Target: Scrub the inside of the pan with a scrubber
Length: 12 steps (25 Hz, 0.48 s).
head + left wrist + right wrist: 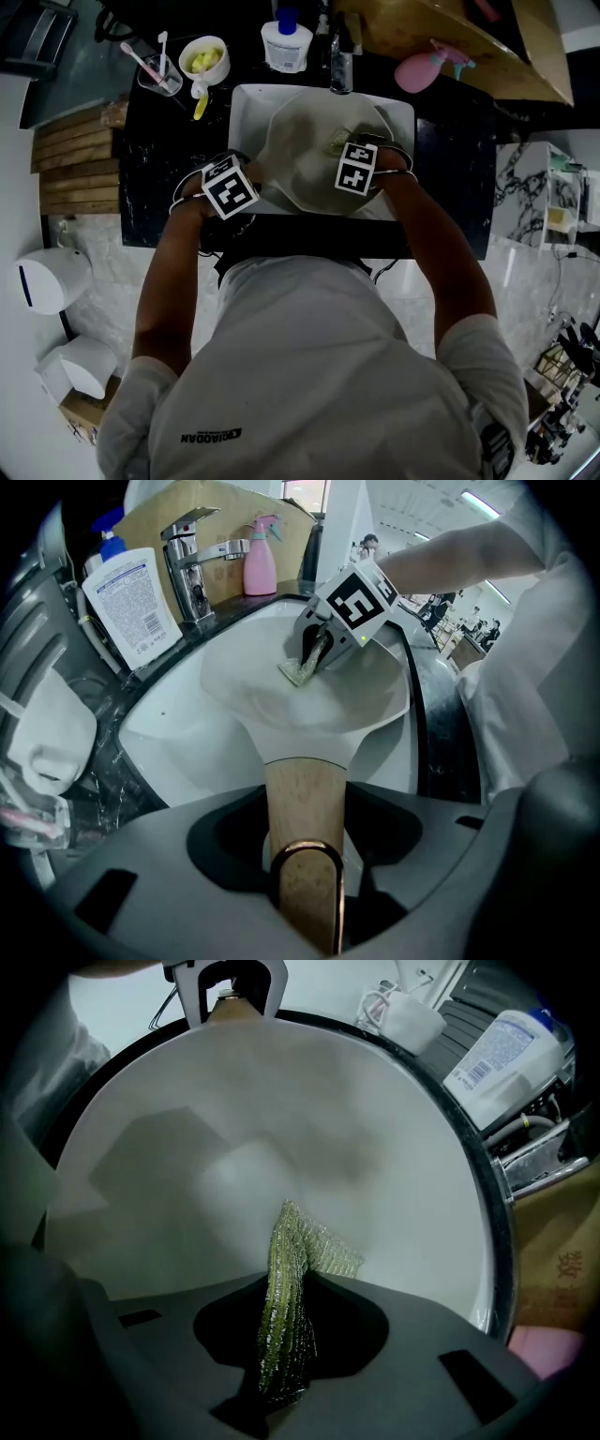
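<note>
While your right gripper [281, 1372] pinches the folded green scrubber [292, 1251] against the white inside of the pan [234, 1147], your left gripper [305, 874] is clamped on the pan's wooden handle [303, 794]. The pan sits in the sink [242, 105], in front of the tap [339, 66]. At the counter's back edge stand a soap bottle [286, 42] and a pink spray bottle [422, 67].

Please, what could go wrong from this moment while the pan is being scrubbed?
1. The right tool grips the scrubber only as a thin fold, so hard rubbing might pull it free.
2. The left tool holds the pan by its wooden handle alone, so pressure inside could twist or tip the pan over the sink.
</note>
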Motion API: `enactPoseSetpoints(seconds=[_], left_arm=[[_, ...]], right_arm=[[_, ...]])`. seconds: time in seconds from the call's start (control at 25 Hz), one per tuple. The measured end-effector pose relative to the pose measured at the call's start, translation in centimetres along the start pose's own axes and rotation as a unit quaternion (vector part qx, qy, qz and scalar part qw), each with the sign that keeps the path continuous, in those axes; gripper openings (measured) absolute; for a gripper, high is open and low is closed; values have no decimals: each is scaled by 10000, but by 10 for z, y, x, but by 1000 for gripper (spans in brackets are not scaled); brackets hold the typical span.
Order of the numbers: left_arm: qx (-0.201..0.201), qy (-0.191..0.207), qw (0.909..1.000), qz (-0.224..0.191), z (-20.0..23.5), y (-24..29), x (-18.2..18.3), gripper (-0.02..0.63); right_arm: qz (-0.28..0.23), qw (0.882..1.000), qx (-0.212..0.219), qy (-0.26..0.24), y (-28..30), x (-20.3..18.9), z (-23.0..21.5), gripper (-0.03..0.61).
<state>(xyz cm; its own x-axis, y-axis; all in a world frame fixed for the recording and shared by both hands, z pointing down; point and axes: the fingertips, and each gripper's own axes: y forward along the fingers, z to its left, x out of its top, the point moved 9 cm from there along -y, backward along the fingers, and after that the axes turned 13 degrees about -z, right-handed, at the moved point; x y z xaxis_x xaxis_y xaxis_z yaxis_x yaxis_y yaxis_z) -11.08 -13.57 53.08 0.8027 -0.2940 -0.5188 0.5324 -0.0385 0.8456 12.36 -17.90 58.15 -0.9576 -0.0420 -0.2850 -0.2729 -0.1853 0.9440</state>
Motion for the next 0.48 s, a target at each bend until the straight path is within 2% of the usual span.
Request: enactPoseSetpoints(seconds=[0.28,0.48], left_arm=[[11,13,10000,15,0,0,0,245],[12,18,10000,16,1,0,0,245]], right_arm=[[113,9993,366,39,-4,1,15,97],[129,9964,832,103,-7,5,28,97]])
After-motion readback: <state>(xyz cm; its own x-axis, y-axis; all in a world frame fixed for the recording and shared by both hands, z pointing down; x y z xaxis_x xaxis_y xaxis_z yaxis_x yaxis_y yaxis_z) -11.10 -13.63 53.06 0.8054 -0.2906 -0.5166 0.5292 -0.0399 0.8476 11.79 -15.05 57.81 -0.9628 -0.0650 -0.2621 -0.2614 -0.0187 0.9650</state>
